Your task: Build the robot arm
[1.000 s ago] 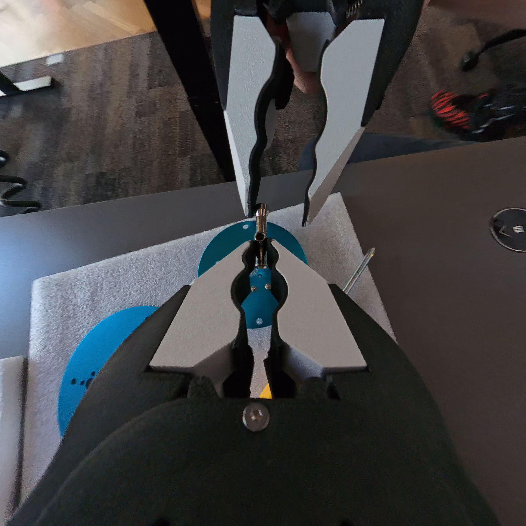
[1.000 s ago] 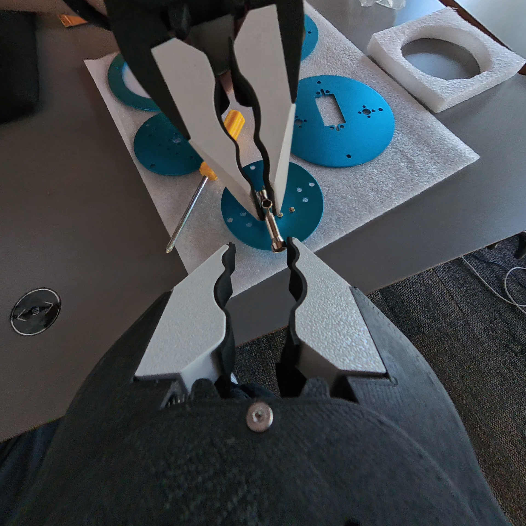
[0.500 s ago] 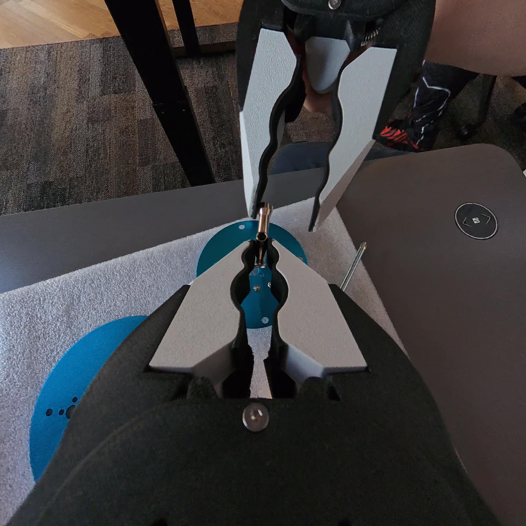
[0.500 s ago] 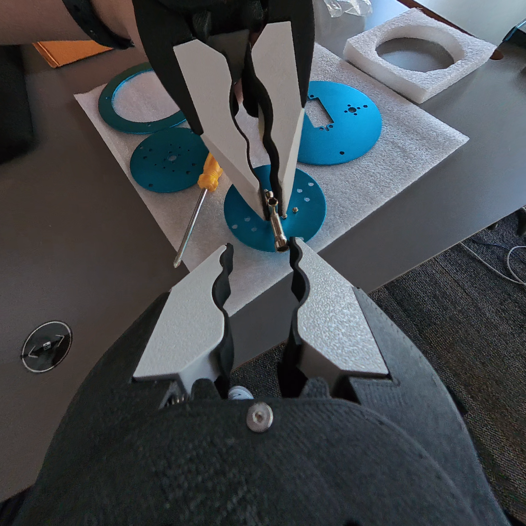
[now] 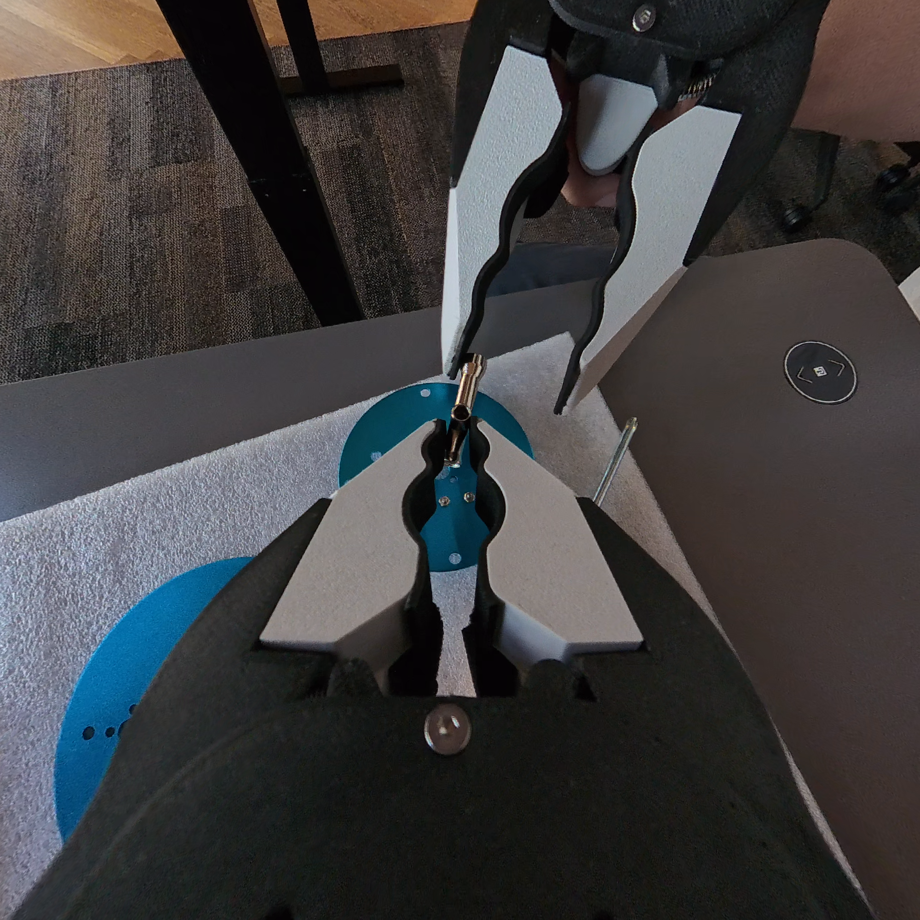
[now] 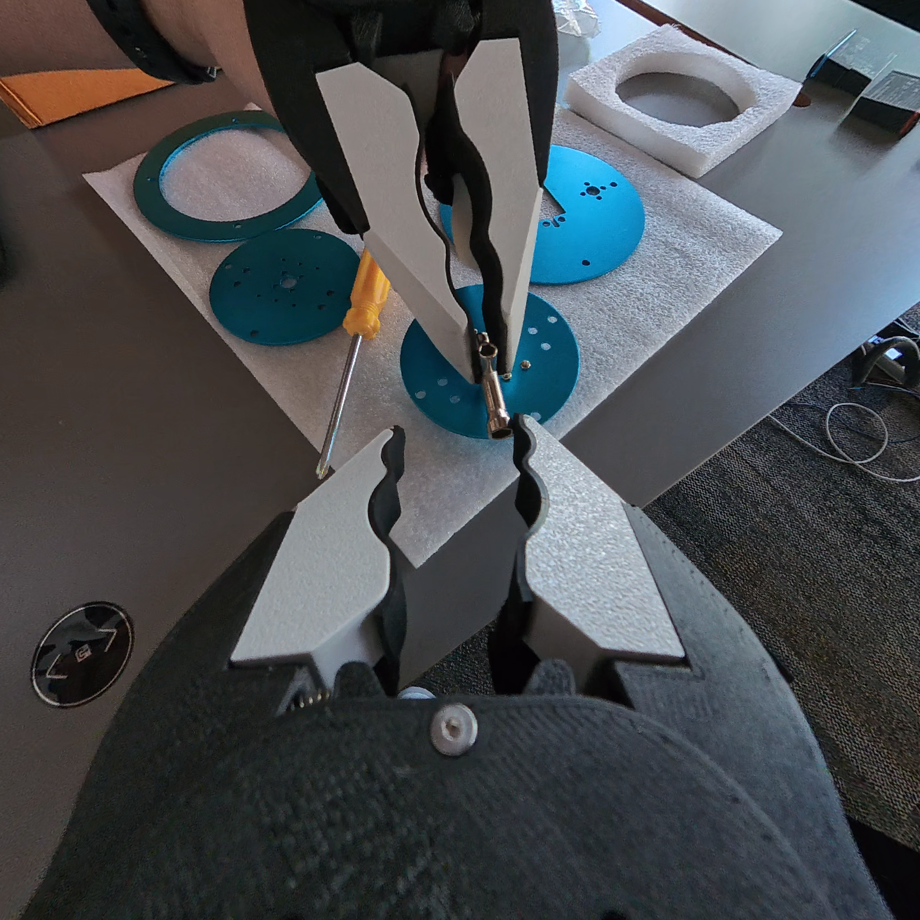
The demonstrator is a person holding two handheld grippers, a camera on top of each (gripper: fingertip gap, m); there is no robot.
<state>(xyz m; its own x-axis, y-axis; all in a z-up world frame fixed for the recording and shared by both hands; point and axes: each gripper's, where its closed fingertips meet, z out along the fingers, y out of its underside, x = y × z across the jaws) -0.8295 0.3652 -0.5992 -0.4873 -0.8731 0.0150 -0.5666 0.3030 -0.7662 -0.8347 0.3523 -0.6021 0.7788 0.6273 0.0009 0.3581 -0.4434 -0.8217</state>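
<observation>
Socket [image 5: 465, 398] being pinched by left gripper [image 5: 457, 423] over disc [image 6: 547, 378] (right gripper [image 6: 458, 428] spread, one fingertip touching); screwdriver [image 6: 366, 298] lying untouched.

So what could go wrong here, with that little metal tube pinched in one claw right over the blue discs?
The left gripper pinches the small metal socket tool only at its fingertips, so it could twist or slip and drop onto the blue disc. The open right gripper has one fingertip right beside the tool's free end; a nudge might knock it loose. The disc lies near the table edge, so the tool could roll off.
</observation>
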